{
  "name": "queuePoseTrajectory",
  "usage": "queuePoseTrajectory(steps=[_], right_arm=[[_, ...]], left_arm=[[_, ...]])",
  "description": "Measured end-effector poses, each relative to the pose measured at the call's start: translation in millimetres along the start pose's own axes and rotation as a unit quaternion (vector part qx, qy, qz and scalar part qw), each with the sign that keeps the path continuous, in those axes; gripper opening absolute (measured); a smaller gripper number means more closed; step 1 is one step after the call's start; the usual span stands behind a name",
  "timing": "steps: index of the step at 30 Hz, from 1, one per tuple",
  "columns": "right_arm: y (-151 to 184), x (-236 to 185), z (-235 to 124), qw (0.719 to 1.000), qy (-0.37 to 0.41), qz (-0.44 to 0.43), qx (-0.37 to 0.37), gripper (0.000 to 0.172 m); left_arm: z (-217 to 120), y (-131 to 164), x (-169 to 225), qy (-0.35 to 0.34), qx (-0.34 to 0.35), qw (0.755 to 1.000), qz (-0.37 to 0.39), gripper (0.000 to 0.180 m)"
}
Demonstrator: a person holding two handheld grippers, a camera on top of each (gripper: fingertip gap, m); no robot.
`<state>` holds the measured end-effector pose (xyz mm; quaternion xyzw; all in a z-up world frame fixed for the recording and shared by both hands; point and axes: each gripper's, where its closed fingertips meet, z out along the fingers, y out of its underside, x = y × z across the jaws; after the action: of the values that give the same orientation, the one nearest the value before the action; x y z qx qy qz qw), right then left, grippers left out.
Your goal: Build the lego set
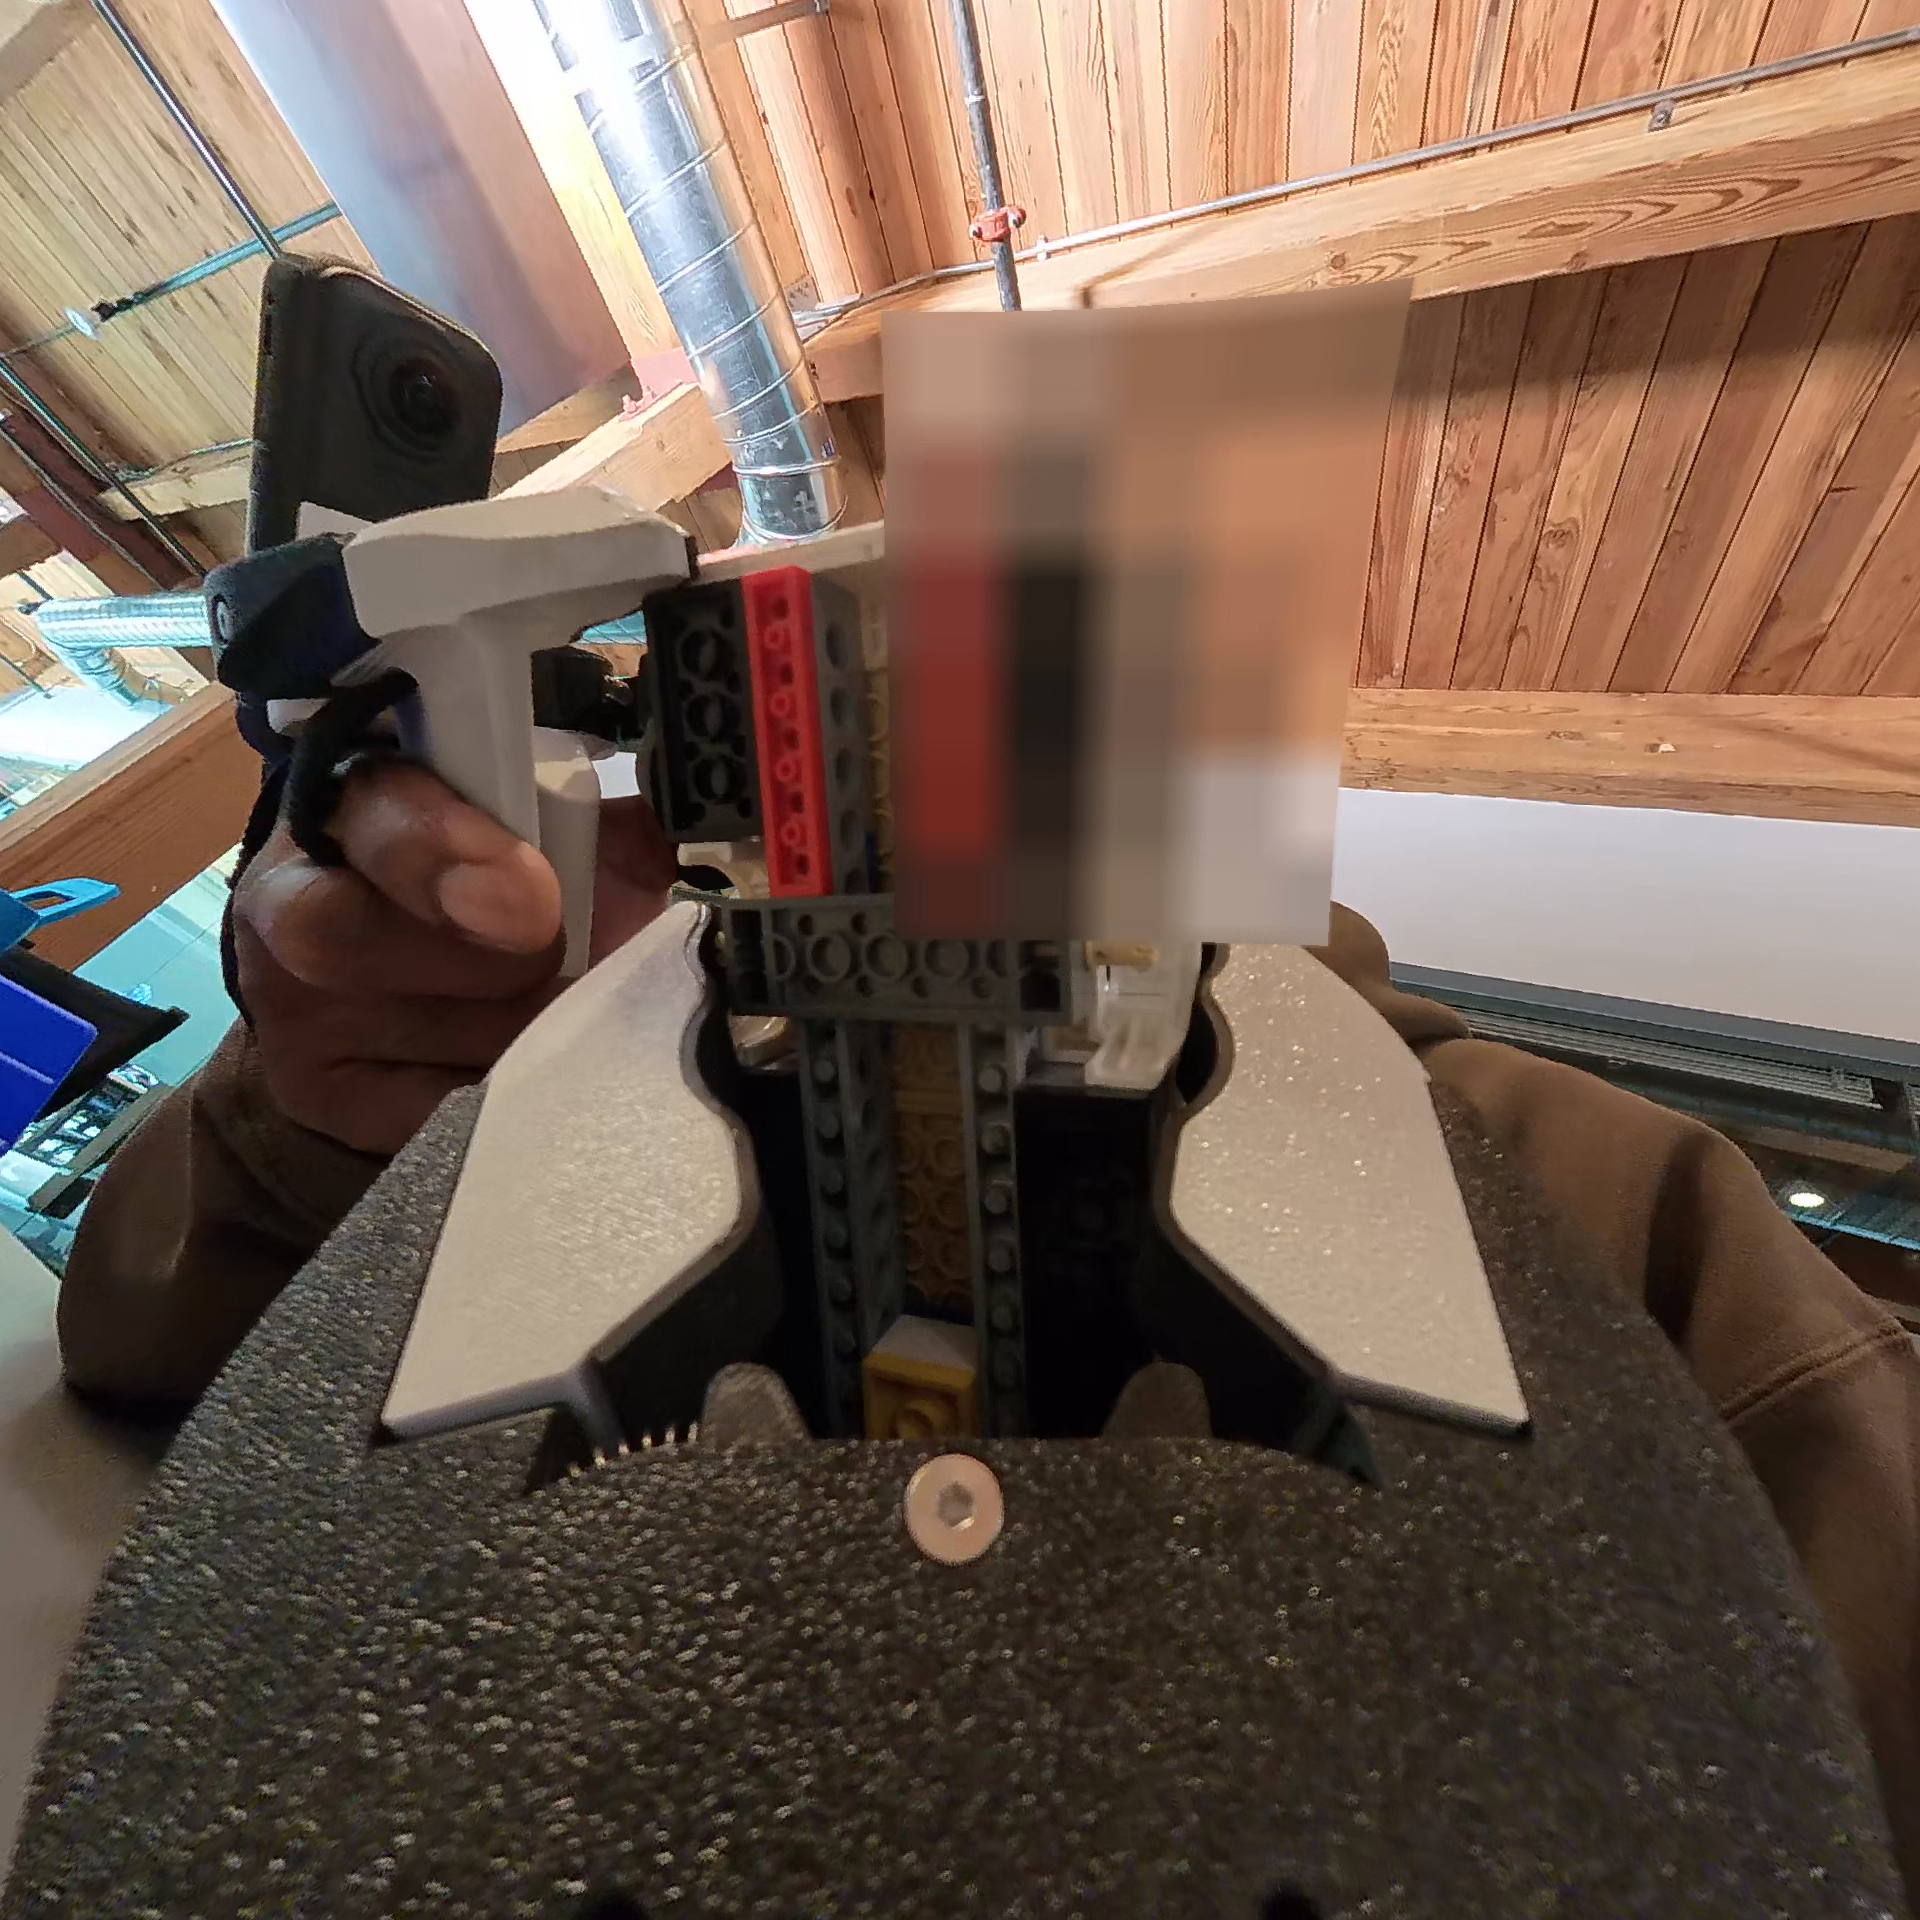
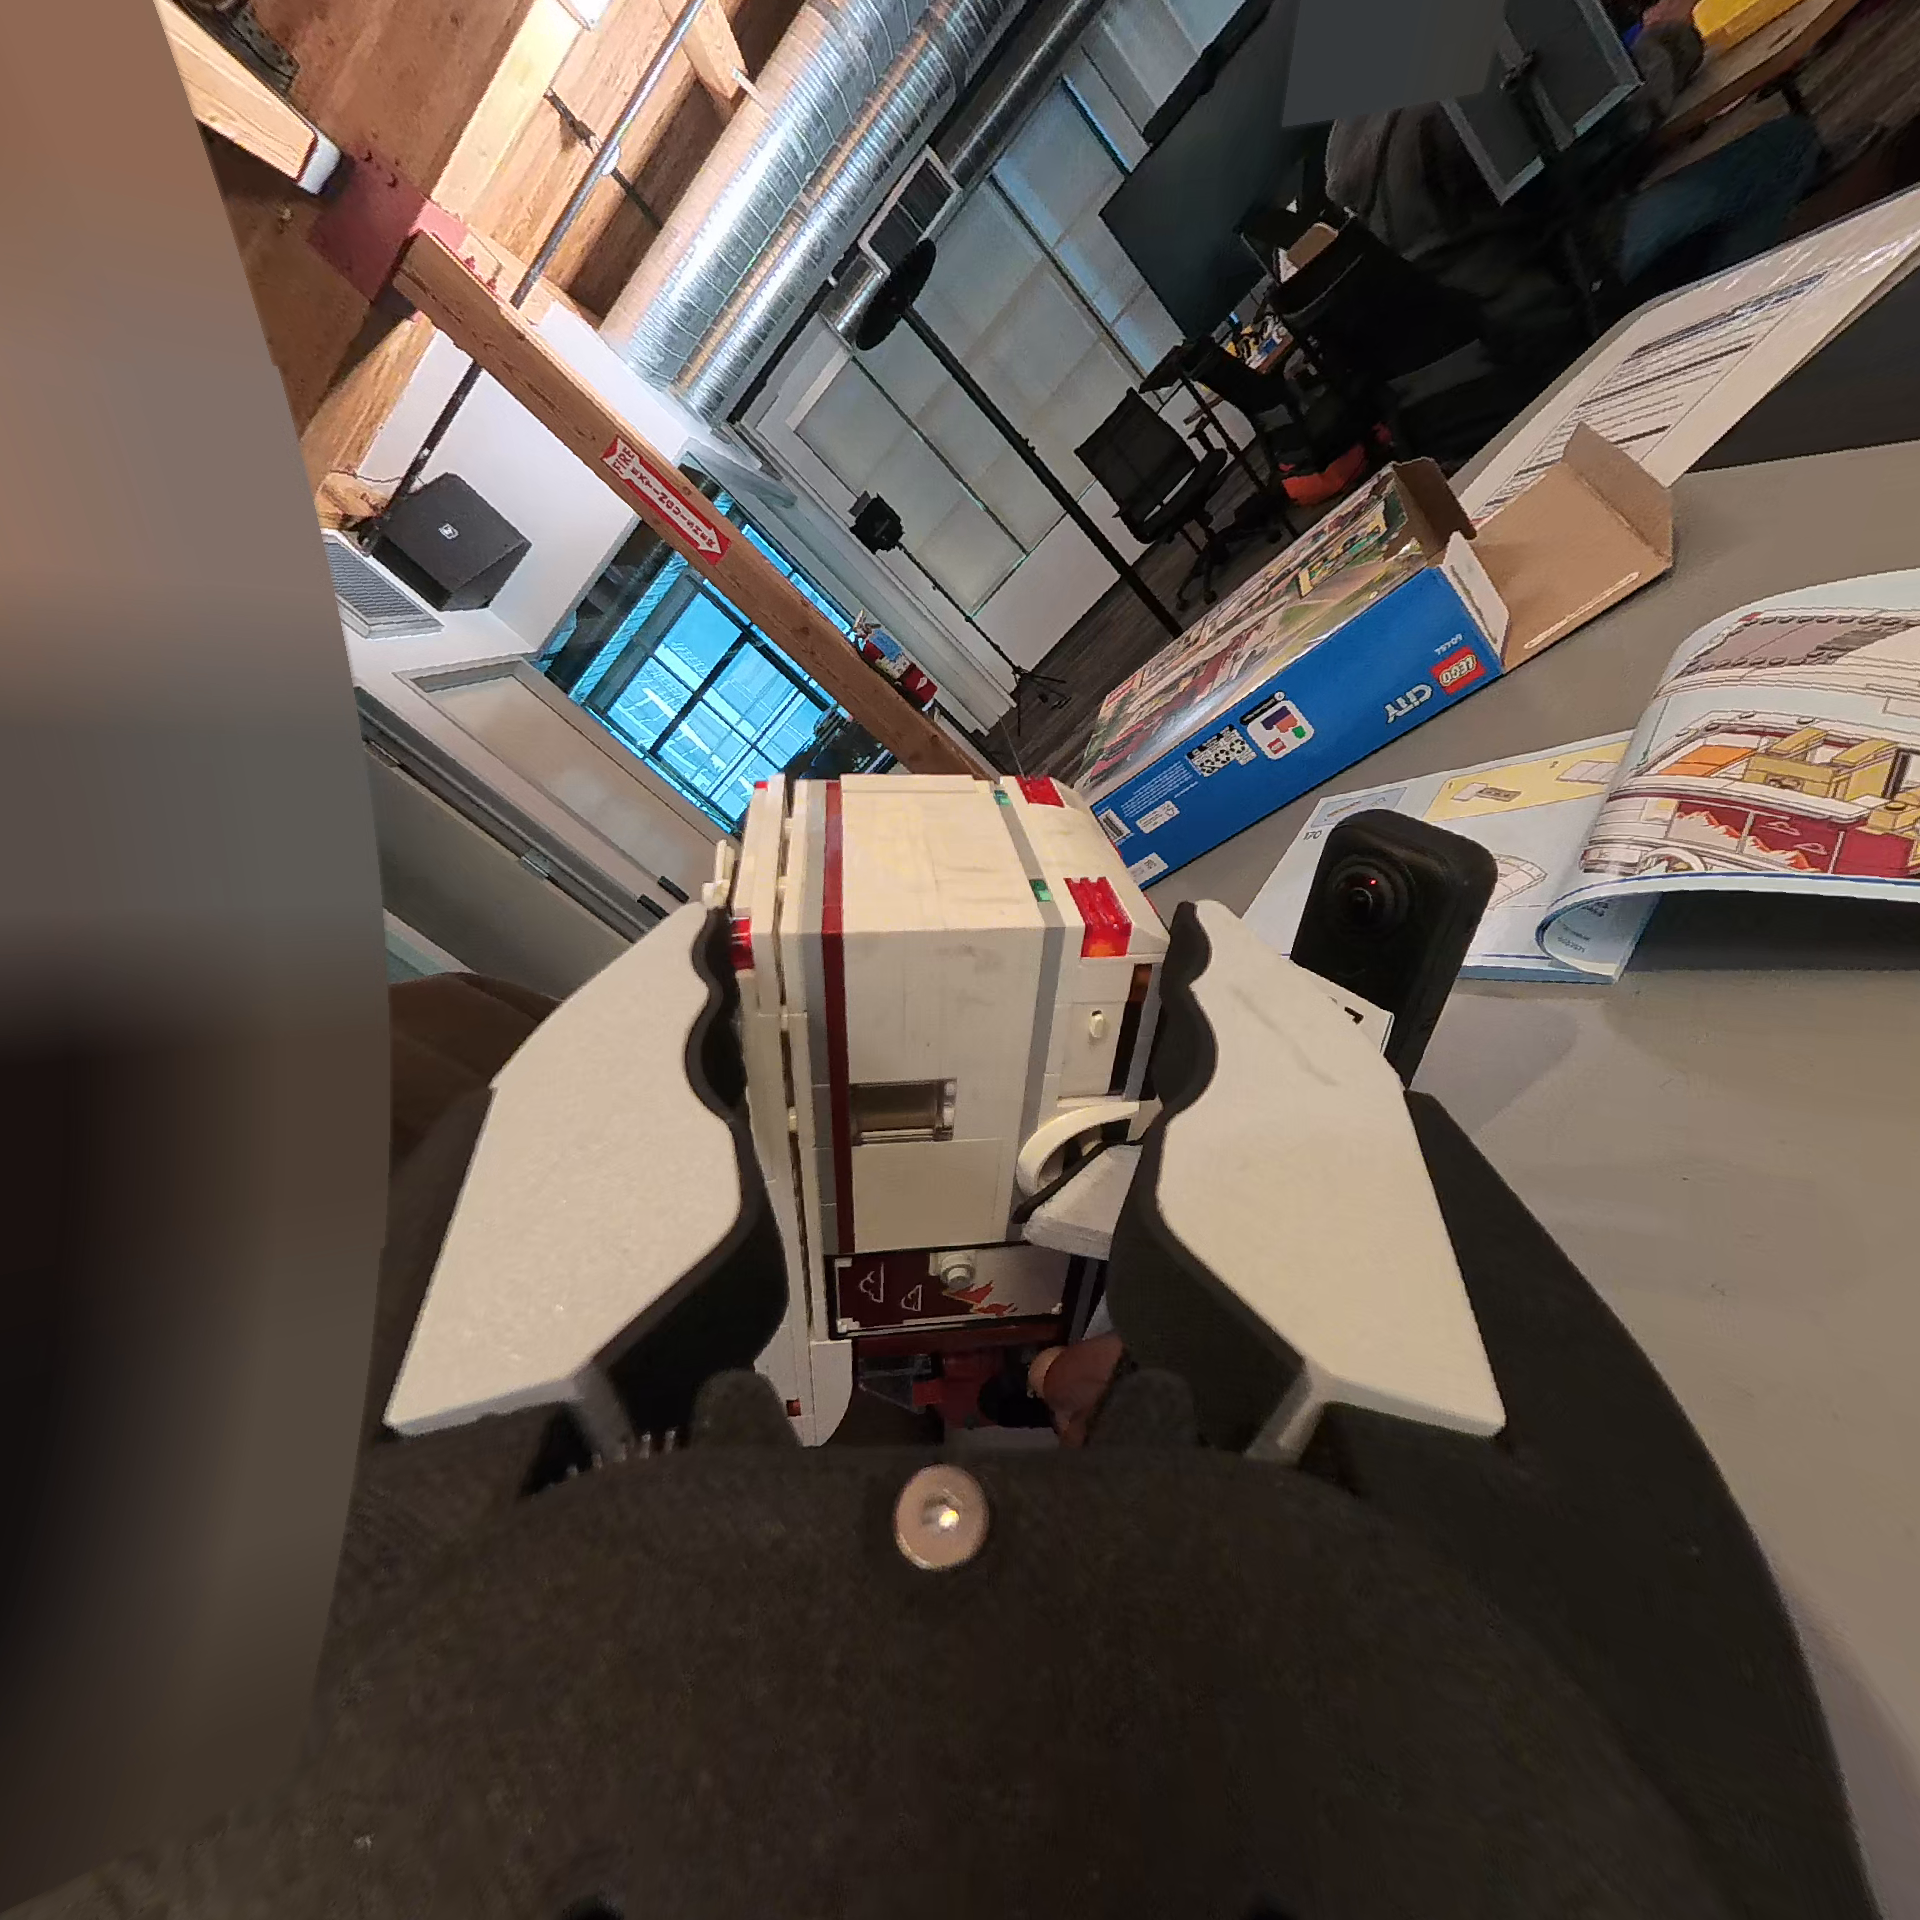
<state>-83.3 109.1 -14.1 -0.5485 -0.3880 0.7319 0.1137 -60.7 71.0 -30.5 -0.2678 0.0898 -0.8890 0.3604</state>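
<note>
Two grippers are clamped on one brick-built vehicle model, held up off the grey tabletop (image 2: 1714, 1195). The right gripper (image 2: 951, 997) is closed on its white-and-red body (image 2: 935, 987); the left gripper (image 1: 951, 997) is closed on its studded grey underside (image 1: 883, 971). The model's long axis is seen running away from each camera. It is judged stiff but fragile, best gripped across flat flanks.
</note>
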Motion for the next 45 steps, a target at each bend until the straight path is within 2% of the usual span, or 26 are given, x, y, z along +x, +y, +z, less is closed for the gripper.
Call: queuePoseTrajectory(steps=[9, 12, 16, 19, 22, 29, 39, 45], right_arm=[[-5, 10, -4, 1.0, -0.024, 0.009, -0.004, 0.08], [-14, 25, -14, 0.999, 0.019, -0.034, -0.022, 0.08], [-26, 21, -27, 0.989, 0.03, -0.109, -0.091, 0.081], [-23, 10, -28, 0.969, 0.011, -0.166, -0.184, 0.088], [-9, -1, -26, 0.937, -0.027, -0.198, -0.288, 0.091], [15, -11, -21, 0.862, -0.071, -0.242, -0.44, 0.091], [46, -3, -25, 0.815, -0.097, -0.222, -0.527, 0.092], [50, -4, -29, 0.816, -0.117, -0.222, -0.521, 0.087]], left_arm=[[-3, -6, -9, -0.035, 0.018, 0.999, 0.01, 0.085], [-9, -14, -16, -0.071, 0.039, 0.997, 0.017, 0.086], [-12, -12, -24, -0.118, 0.022, 0.992, 0.032, 0.086], [-11, -6, -33, -0.153, 0.003, 0.988, 0.027, 0.085], [-7, 2, -41, -0.182, -0.021, 0.983, 0.027, 0.085], [-3, 17, -48, -0.215, -0.054, 0.975, 0.023, 0.085], [-3, 34, -55, -0.233, -0.097, 0.967, 0.017, 0.085], [-4, 37, -58, -0.242, -0.102, 0.965, 0.009, 0.085]])
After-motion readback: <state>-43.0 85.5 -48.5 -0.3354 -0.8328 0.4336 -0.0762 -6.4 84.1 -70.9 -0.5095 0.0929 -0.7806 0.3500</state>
